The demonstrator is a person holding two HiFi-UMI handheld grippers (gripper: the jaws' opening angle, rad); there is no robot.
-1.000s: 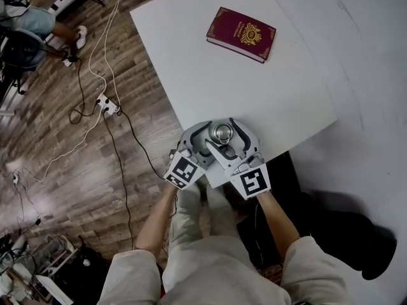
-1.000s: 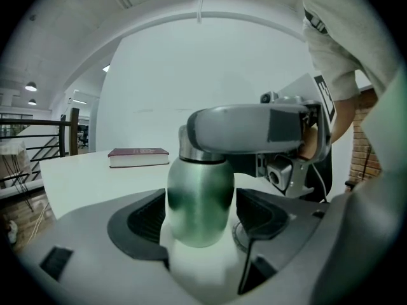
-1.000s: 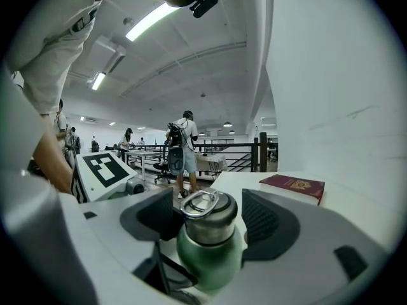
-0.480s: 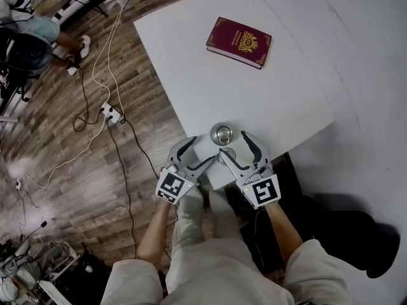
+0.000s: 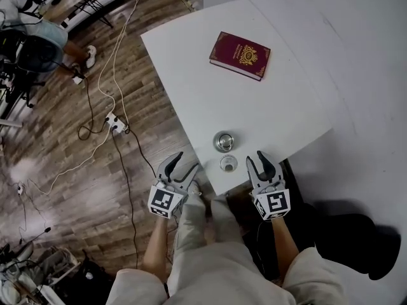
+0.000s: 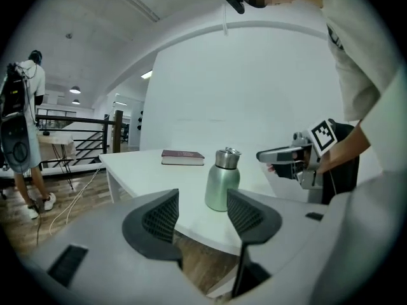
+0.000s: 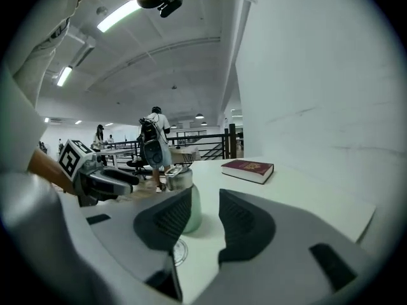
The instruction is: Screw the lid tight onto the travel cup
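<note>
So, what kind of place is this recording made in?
Probably a large indoor hall used as a recording space: a white table on wood-look flooring, a cabled power strip lying there, and a railing and ceiling strip lights behind.

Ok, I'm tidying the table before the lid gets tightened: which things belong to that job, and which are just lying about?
Job: pale green metal travel cup; its silver screw lid.
Lying about: maroon hardback book; white power strip; small flat round disc by cup, purpose unclear.
</note>
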